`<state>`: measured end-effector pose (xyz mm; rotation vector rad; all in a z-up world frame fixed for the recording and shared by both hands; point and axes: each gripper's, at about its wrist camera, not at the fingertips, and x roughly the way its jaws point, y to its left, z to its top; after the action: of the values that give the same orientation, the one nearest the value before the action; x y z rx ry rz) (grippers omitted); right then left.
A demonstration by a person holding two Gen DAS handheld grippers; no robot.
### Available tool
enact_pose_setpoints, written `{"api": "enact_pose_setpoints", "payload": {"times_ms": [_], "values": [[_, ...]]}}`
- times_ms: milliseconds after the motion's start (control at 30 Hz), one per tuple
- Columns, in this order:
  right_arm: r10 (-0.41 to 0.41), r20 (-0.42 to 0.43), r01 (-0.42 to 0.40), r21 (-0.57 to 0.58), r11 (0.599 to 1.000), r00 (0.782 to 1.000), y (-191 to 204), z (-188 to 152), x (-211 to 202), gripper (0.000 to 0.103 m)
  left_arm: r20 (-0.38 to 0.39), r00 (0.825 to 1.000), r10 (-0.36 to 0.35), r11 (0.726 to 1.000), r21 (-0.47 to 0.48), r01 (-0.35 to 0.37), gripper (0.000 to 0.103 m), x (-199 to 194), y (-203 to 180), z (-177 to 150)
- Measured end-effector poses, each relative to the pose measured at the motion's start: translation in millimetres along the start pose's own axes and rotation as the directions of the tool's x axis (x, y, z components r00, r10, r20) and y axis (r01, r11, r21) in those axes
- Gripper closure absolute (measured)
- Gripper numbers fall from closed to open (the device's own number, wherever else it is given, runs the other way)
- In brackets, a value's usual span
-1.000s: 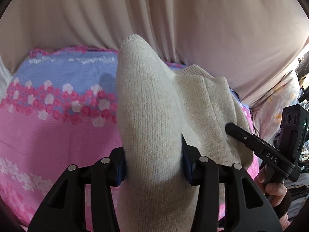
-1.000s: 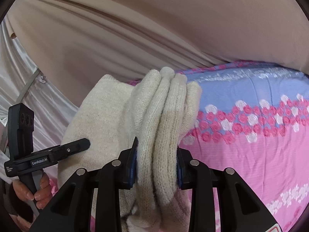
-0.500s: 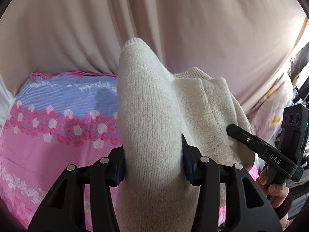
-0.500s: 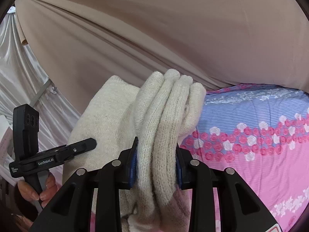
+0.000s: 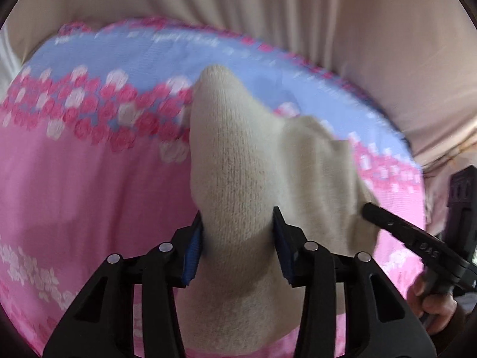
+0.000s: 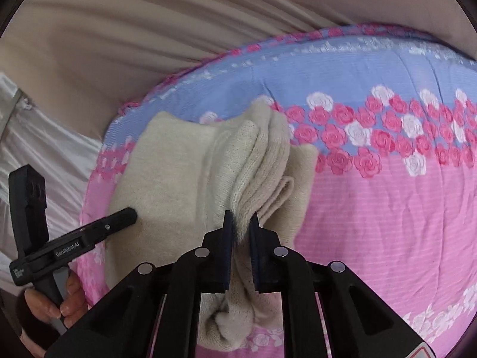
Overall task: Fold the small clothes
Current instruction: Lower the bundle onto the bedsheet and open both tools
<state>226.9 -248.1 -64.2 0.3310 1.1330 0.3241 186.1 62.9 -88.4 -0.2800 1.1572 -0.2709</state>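
Observation:
A cream knitted garment (image 5: 238, 185) is held between both grippers above a pink and blue floral bedspread (image 5: 89, 194). My left gripper (image 5: 238, 238) is shut on a thick bunch of one side of it. My right gripper (image 6: 241, 229) is shut on several folded layers of the other side (image 6: 256, 161). The cloth spans between them and droops onto the bedspread (image 6: 387, 208). In the left wrist view the right gripper (image 5: 417, 241) shows at the right edge. In the right wrist view the left gripper (image 6: 74, 241) shows at the left.
A beige curtain (image 5: 298, 9) hangs behind the bed and also shows in the right wrist view (image 6: 149, 29). White satin cloth (image 6: 38, 137) lies left of the bed. The bedspread's far edge (image 6: 268, 44) runs along the curtain.
Both grippers have tipped downward with the garment, so the bedspread now fills the views. The garment has come lower onto the bed. The right gripper now pinches a thinner bunch of cloth.

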Motion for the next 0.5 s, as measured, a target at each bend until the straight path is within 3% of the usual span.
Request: {"api": "enact_pose_setpoints", "payload": {"times_ms": [100, 133, 167, 267, 300, 367, 500], "values": [[-0.026, 0.036, 0.028, -0.056, 0.998, 0.999, 10, 6, -12, 0.086, 0.072, 0.997, -0.001, 0.999, 0.038, -0.002, 0.067, -28, -8, 14], [-0.046, 0.047, 0.048, -0.06, 0.997, 0.998, 10, 8, -11, 0.069, 0.089, 0.996, 0.021, 0.998, 0.053, -0.026, 0.063, -36, -11, 19], [-0.048, 0.047, 0.05, -0.054, 0.997, 0.998, 5, 9, -8, 0.045, 0.086, 0.995, 0.046, 0.997, 0.052, -0.05, 0.053, -37, -9, 24], [-0.07, -0.002, 0.07, -0.005, 0.998, 0.998, -8, 8, 5, 0.042, 0.05, 0.995, 0.081, 0.997, -0.014, -0.081, 0.036, -30, 11, 30], [-0.058, -0.016, 0.058, 0.01, 0.998, 0.998, -11, 8, 10, 0.042, 0.016, 0.998, 0.059, 0.997, -0.049, -0.059, 0.035, -23, 23, 27], [-0.055, -0.058, 0.057, 0.019, 0.998, 0.997, -16, 5, 24, 0.03, -0.033, 0.999, 0.023, 0.993, -0.117, -0.027, 0.031, -7, 41, 21], [-0.127, -0.134, 0.129, 0.004, 0.992, 0.983, -28, -4, 63, 0.029, -0.125, 0.99, -0.064, 0.957, -0.29, 0.025, 0.03, 37, 75, -6]]}}
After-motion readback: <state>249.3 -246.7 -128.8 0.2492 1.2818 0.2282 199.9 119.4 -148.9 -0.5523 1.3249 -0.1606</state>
